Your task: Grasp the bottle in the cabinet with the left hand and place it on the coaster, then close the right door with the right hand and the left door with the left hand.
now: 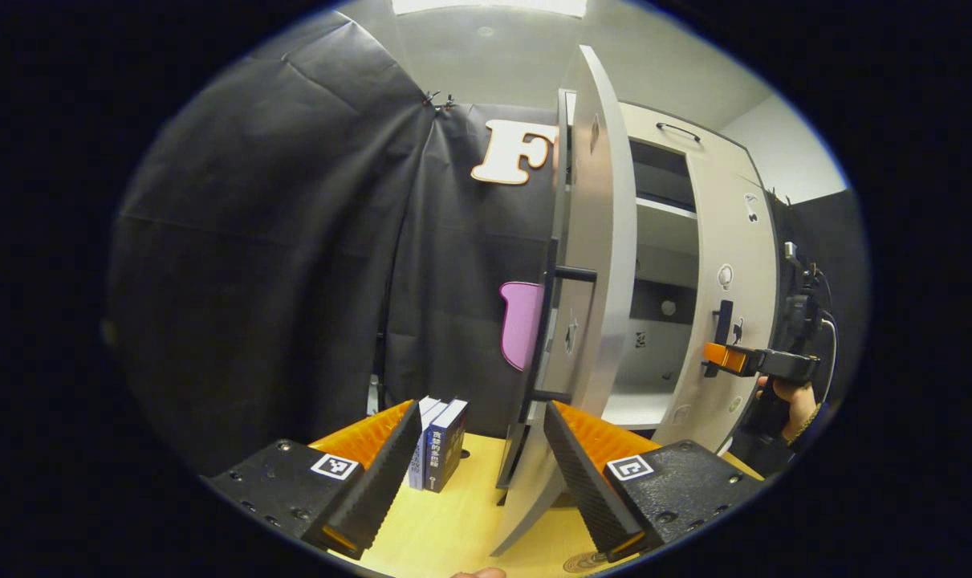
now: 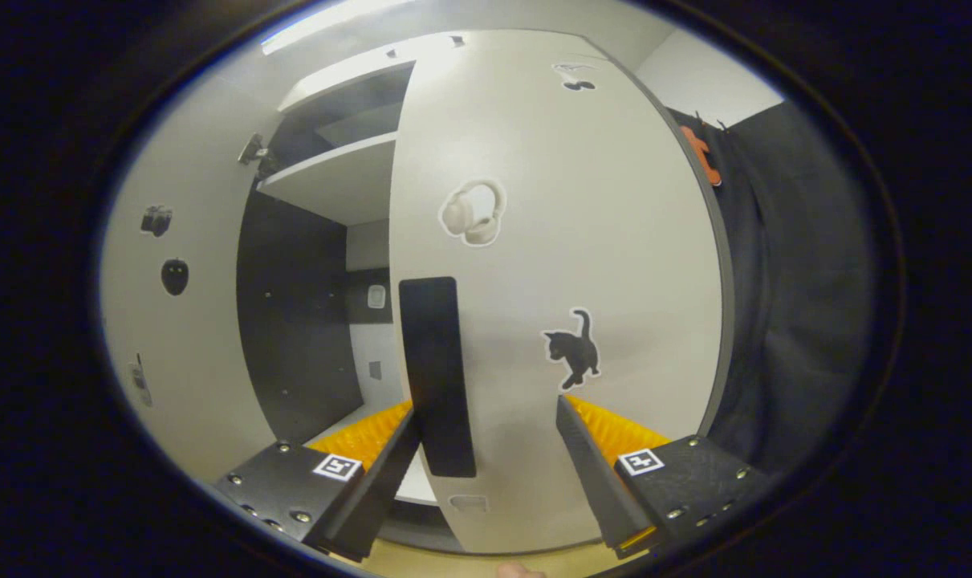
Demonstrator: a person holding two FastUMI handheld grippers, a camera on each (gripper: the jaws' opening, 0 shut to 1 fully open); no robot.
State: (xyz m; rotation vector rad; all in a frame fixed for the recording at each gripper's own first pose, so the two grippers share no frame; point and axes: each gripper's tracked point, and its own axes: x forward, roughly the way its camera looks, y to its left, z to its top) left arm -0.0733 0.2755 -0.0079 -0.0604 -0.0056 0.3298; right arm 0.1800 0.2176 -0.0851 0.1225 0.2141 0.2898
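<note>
My spread right gripper [image 2: 486,474] pushes the right door [image 2: 558,265], nearly closed; frame-centre left door [image 1: 598,265] awaits my open left gripper [image 1: 477,474].

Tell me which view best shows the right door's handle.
The right gripper view: the black handle stands large and close on the right door, between the open fingers of the right hand-held gripper. The left gripper view shows it small and distant.

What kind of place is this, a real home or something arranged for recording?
Probably a staged recording booth, not a home: black cloth hangs as the wall, a white cabinet with sticker-covered doors stands on a wooden table, and a hand-held gripper reaches toward the right door.
</note>
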